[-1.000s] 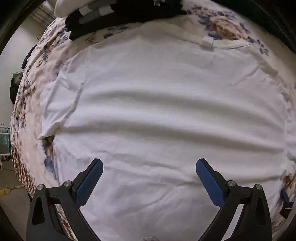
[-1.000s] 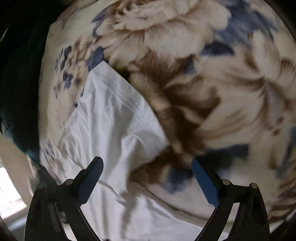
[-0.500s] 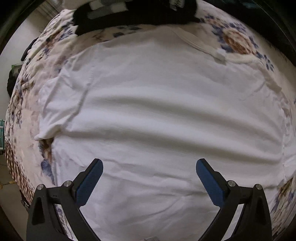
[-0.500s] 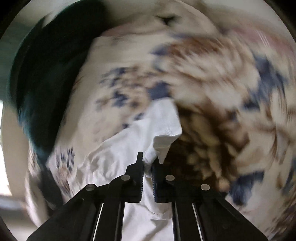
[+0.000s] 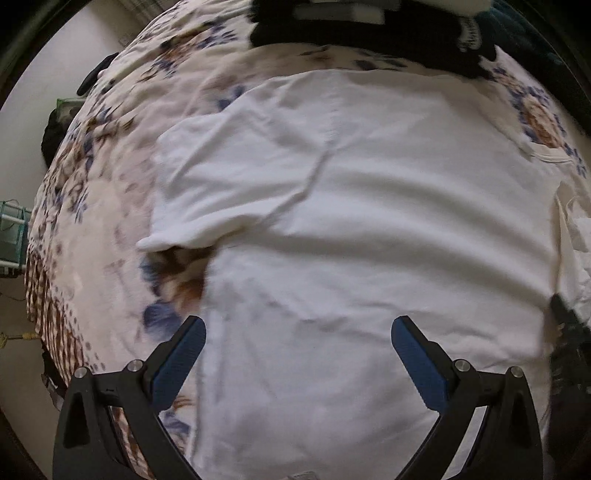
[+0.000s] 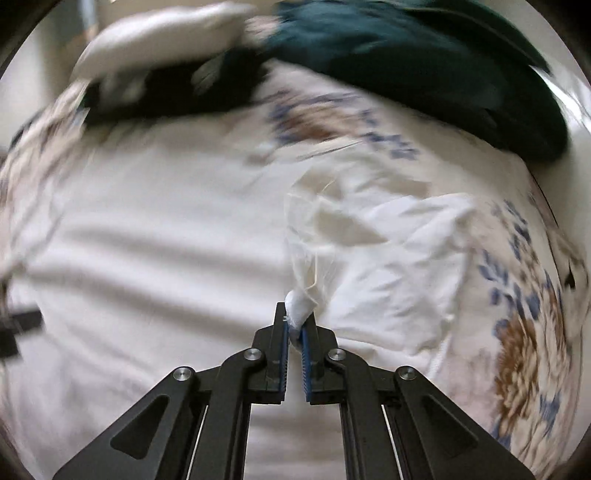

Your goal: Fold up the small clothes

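Observation:
A white T-shirt (image 5: pixel 369 206) lies spread on a floral blanket (image 5: pixel 96 206). Its left sleeve (image 5: pixel 192 184) lies flat, pointing left. My left gripper (image 5: pixel 295 332) is open and hovers above the shirt's lower body, holding nothing. My right gripper (image 6: pixel 294 325) is shut on a bunched bit of the shirt's right sleeve (image 6: pixel 369 236) and holds it lifted and pulled inward over the shirt body (image 6: pixel 147 258). The right gripper also shows as a dark shape at the right edge of the left wrist view (image 5: pixel 569 332).
Dark folded clothes (image 5: pixel 369 22) lie along the far edge of the blanket. A dark teal garment (image 6: pixel 424 59) and a white pillow-like item (image 6: pixel 155 40) lie at the back. The bed edge and floor show at the left (image 5: pixel 14 236).
My right gripper closed on the right sleeve and carried it inward over the shirt. My left gripper, still open, shifted left so the left sleeve is more central.

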`<state>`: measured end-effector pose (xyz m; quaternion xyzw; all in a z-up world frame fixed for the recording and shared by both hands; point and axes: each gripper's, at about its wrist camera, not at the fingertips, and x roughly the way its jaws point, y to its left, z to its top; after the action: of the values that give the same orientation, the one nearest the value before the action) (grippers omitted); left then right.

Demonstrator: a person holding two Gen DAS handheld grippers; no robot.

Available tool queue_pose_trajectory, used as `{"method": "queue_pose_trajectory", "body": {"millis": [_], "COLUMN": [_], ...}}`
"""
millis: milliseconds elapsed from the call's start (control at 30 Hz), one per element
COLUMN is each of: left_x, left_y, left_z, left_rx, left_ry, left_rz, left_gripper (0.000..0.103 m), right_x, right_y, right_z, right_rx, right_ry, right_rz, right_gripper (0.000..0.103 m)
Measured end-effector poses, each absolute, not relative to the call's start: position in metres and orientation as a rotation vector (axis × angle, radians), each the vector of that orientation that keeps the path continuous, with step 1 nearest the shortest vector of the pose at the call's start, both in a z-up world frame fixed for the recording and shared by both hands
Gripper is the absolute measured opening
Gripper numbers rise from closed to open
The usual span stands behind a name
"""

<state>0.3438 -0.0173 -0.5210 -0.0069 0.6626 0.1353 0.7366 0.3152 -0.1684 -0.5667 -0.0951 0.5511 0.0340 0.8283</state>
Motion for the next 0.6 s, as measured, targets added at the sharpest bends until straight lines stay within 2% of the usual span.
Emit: {"method": "queue_pose_trajectory", "body": {"millis": [67,133,167,200,300,400,500,600], "left_x": [0.338,0.337,0.341,0.339,0.331,0.327,0.323,0.320], "left_y": [-0.009,0.005,0.015,0.025,0.046,0.080,0.114,0.147], "left_z": [-0.521,-0.521,-0.522,-0.521,-0.518,-0.518,-0.523,-0.535], "left_rx": [-0.015,-0.020,-0.026,-0.038,-0.075,-0.149,-0.296,-0.556], "left_ry": [1.451,1.448,1.446,1.441,1.436,1.428,1.424,1.423], "left_rz": [0.308,0.316,0.319,0.328,0.362,0.418,0.460,0.453], "left_gripper": [0.103,0.103,0.103,0.103,0.103,0.103,0.103,0.103], "right_x": [0.314,0.309,0.307,0.304,0.297,0.307,0.333,0.351], "right_y": [-0.165,-0.166,-0.170,-0.174,-0.192,-0.218,-0.217,-0.191], "right_z": [-0.583,-0.581,-0.573,-0.564,-0.532,-0.519,-0.537,-0.583], "right_rx": [-0.249,-0.216,-0.164,-0.108,0.037,0.163,0.191,0.217], "right_ry": [1.246,1.288,1.300,1.303,1.269,1.238,1.270,1.434], "right_rz": [0.087,0.124,0.154,0.185,0.164,0.069,-0.009,0.051], "right_gripper": [0.009,0.018,0.035,0.047,0.052,0.052,0.052,0.052]}}
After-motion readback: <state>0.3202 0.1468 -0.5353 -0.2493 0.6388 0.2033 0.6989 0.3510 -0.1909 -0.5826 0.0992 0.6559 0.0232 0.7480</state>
